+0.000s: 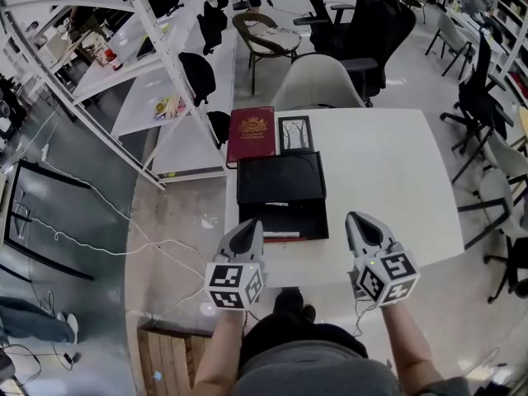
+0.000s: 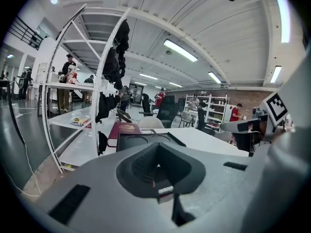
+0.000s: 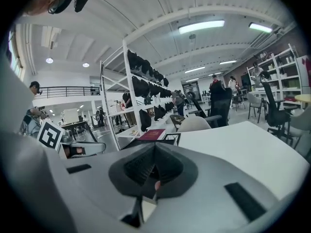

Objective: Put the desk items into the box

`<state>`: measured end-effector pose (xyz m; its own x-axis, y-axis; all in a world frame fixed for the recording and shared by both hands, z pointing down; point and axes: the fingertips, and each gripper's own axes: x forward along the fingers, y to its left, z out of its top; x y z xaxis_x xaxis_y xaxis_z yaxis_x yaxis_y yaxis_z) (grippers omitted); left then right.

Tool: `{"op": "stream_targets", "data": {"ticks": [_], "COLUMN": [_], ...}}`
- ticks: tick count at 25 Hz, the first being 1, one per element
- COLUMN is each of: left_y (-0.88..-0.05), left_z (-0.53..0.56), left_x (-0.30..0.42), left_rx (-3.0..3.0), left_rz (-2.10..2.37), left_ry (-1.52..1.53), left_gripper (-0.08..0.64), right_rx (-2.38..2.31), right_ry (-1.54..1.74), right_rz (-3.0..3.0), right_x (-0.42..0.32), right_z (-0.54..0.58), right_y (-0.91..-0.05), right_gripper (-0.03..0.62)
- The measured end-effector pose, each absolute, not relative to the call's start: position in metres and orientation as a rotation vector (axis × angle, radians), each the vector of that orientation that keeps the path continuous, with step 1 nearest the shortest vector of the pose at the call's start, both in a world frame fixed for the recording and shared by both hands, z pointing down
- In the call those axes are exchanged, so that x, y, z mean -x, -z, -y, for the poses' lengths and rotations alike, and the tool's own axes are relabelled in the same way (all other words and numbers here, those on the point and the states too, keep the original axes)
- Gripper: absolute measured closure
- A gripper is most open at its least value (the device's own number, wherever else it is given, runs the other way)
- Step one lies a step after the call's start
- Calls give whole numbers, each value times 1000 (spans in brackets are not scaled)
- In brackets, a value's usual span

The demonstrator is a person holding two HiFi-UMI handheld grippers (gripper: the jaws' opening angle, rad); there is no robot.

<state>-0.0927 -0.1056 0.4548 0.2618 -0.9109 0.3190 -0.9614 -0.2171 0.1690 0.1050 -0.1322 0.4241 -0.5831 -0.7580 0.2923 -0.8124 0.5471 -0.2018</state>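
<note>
Jaws closed and empty, left gripper (image 1: 247,236) and right gripper (image 1: 366,231) are hovering by the box (image 1: 280,180), while the book (image 1: 252,133), likely stiff and weighty, is awaiting an edge grip.

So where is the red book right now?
In the head view, the red book lies at the far left corner of the white table, with the picture frame beside it on its right, just behind the open black box.
</note>
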Motion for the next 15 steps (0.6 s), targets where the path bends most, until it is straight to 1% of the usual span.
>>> {"op": "stream_targets", "data": {"ticks": [15], "left_y": [-455], "left_z": [108], "left_x": [93], "left_rx": [-2212], "left_rz": [1714], "left_ry": [-226], "left_gripper": [552], "right_rx": [-1404], "right_ry": [-511], "right_rz": [2584], "right_x": [-117], "right_z": [131], "right_y": [-431], "right_gripper": [589]}}
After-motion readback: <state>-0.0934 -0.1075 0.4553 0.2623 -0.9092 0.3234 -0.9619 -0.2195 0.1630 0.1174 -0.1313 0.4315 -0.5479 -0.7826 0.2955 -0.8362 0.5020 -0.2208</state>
